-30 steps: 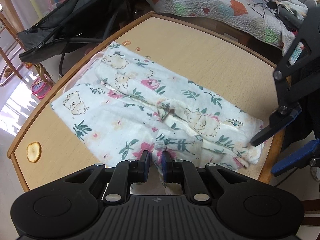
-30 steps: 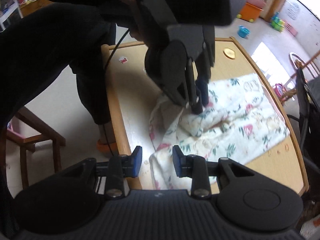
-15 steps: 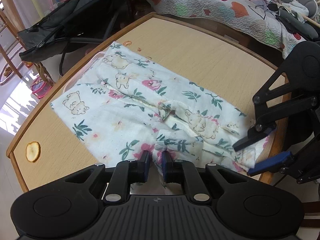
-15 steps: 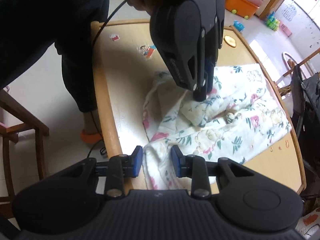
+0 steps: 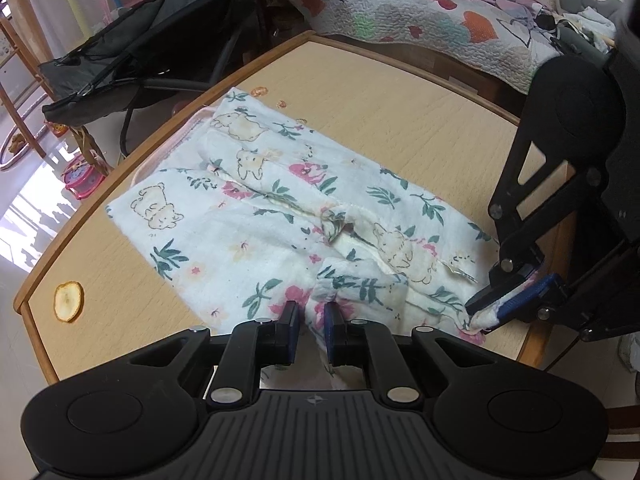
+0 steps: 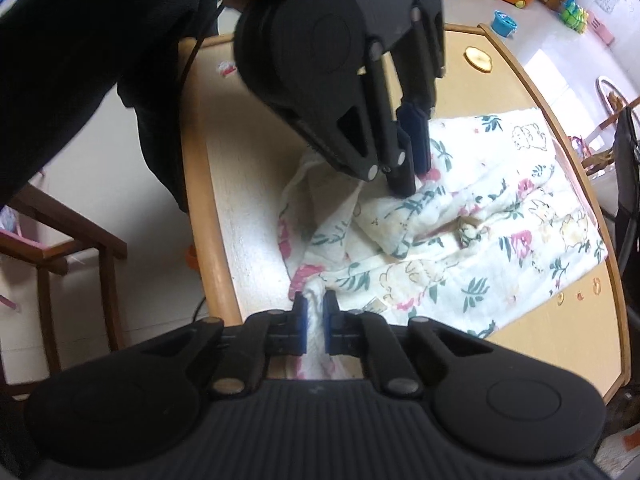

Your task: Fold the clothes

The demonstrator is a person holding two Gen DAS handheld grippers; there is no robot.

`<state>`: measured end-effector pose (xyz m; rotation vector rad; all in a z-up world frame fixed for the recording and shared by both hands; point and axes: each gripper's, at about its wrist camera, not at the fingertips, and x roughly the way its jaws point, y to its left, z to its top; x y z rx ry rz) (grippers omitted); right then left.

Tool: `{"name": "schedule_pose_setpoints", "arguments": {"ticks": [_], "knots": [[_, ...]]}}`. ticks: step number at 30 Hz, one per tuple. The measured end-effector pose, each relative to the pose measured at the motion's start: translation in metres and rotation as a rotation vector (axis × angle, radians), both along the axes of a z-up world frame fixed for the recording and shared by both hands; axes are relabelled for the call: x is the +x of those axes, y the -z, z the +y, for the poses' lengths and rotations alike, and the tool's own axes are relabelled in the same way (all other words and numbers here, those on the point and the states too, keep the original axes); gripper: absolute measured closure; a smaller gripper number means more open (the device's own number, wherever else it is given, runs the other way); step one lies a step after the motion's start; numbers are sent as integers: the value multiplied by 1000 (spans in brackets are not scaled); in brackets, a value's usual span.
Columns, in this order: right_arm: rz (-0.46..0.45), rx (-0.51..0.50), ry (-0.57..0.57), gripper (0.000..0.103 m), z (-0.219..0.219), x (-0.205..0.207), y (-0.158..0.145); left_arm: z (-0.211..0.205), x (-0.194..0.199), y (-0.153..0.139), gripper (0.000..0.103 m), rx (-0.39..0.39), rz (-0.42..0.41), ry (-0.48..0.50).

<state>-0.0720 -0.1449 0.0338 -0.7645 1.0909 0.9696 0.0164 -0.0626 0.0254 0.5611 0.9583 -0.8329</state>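
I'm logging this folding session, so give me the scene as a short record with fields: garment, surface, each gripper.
garment: floral baby garment, lying partly folded and rumpled
surface: wooden table
left gripper: shut on the garment's near edge
right gripper: closing, a bunched corner between its fingers
other: round sticker on the table

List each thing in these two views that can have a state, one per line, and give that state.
White floral cotton baby garment: lying partly folded and rumpled on the table, near edge pinched at two spots.
Left hand-held gripper: shut on a fold of the garment.
Right hand-held gripper: jaws closing, garment corner between the pads.
Light wooden table: garment spread across it.
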Motion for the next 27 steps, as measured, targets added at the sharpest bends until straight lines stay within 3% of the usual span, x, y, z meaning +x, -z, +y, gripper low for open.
{"name": "schedule_pose_setpoints", "arguments": {"ticks": [6, 18, 27], "knots": [[-23, -4, 17, 96, -5, 25, -16, 2, 2, -7, 88, -19, -26, -2], [-8, -52, 26, 96, 3, 68, 4, 7, 4, -8, 88, -30, -49, -40], [50, -5, 112, 96, -5, 86, 13, 28, 10, -28, 84, -185, -5, -132]]}}
